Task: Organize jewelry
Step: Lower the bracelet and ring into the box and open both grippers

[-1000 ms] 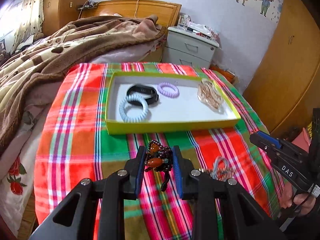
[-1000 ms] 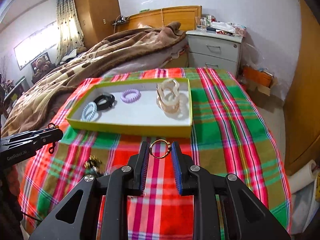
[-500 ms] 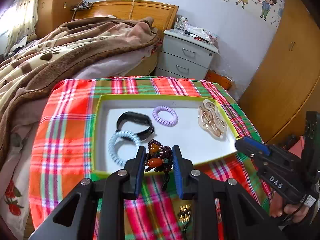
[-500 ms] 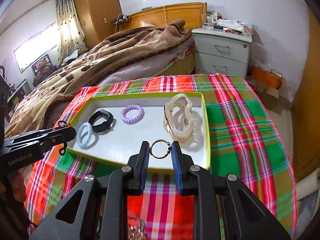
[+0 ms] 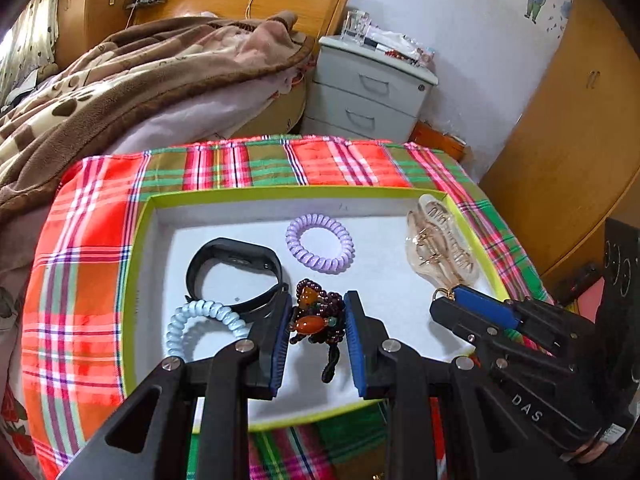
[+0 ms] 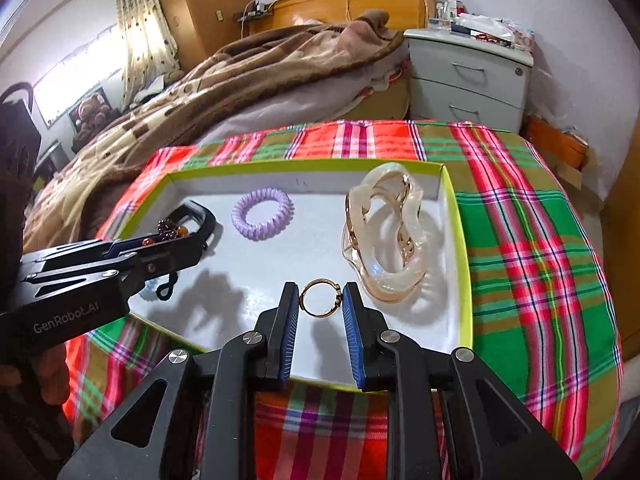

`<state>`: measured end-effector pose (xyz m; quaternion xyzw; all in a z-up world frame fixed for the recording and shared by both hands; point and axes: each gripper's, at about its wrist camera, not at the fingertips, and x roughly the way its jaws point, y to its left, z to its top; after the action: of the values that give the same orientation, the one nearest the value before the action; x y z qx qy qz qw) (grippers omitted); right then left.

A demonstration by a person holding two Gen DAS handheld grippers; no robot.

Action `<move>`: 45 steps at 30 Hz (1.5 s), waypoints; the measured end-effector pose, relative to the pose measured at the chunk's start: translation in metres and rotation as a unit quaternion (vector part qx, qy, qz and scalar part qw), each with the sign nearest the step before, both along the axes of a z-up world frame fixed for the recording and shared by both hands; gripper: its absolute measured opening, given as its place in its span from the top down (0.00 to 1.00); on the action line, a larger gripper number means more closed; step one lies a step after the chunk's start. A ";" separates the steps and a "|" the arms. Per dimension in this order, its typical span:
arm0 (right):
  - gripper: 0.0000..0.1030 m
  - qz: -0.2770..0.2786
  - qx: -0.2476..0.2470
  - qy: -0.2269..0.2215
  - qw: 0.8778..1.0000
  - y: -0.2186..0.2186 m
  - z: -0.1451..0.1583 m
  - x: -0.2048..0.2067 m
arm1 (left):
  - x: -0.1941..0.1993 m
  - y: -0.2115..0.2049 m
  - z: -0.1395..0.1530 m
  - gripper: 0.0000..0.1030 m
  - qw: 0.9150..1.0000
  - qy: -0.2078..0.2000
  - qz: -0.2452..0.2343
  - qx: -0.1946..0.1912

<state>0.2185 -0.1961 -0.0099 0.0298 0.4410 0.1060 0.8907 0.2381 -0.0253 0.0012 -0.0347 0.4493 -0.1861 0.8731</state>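
A yellow-rimmed white tray [image 5: 138, 248] [image 6: 464, 264] lies on the plaid cloth. My left gripper [image 5: 316, 312] is shut on a dark beaded bracelet [image 5: 318, 320] with amber stones, held above the tray's middle. My right gripper [image 6: 321, 300] is shut on a thin gold ring [image 6: 321, 299] over the tray's front part. In the tray lie a black band [image 5: 236, 268], a pale blue coil hair tie [image 5: 200, 324], a purple coil hair tie [image 5: 320, 248] [image 6: 262, 214] and a clear hair claw [image 5: 440, 252] [image 6: 384, 236]. In the right wrist view the left gripper [image 6: 188, 236] hides the black band.
The plaid cloth [image 6: 540, 240] covers a small table beside a bed with a brown blanket [image 5: 120, 76]. A grey nightstand [image 5: 368, 92] stands behind, a wooden wardrobe [image 5: 568, 112] at right. A little loose jewelry shows at the bottom edge [image 5: 380, 476].
Both grippers have moved forward from above the bare cloth to over the tray, each keeping its hold. The tray now looks nearer and larger in both views.
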 end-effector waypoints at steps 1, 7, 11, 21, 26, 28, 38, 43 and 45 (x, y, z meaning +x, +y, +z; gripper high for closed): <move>0.77 -0.001 -0.004 0.003 1.000 0.000 -0.002 0.001 | 0.002 0.000 -0.003 0.73 1.000 0.003 0.001 0.001; 0.77 -0.003 -0.023 0.011 1.000 0.002 -0.006 0.006 | 0.007 -0.003 -0.010 0.73 1.000 0.009 0.000 0.007; 0.77 -0.003 -0.034 0.011 0.999 0.004 -0.006 0.007 | 0.010 -0.003 -0.014 0.73 1.000 0.010 0.002 0.013; 0.77 -0.002 -0.054 0.006 0.998 0.009 -0.007 0.008 | 0.016 -0.002 -0.019 0.71 0.999 0.014 0.010 0.027; 0.77 -0.003 -0.055 0.006 0.998 0.009 -0.007 0.008 | 0.017 -0.003 -0.020 0.70 0.999 0.015 0.009 0.027; 0.77 -0.003 -0.056 0.006 0.998 0.009 -0.007 0.009 | 0.017 -0.003 -0.020 0.70 0.999 0.016 0.009 0.027; 0.77 -0.007 -0.047 0.006 0.999 0.006 -0.006 0.009 | 0.016 -0.005 -0.021 0.64 0.999 0.017 0.006 0.030; 0.72 -0.008 -0.041 0.005 0.999 0.005 -0.005 0.009 | 0.015 -0.007 -0.019 0.62 0.999 0.018 0.008 0.033; 0.72 -0.009 -0.042 0.004 0.999 0.005 -0.004 0.008 | 0.015 -0.007 -0.019 0.61 0.999 0.017 0.008 0.034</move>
<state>0.2270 -0.1913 -0.0142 -0.0035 0.4482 0.0797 0.8904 0.2527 -0.0324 -0.0175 -0.0119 0.4702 -0.1637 0.8672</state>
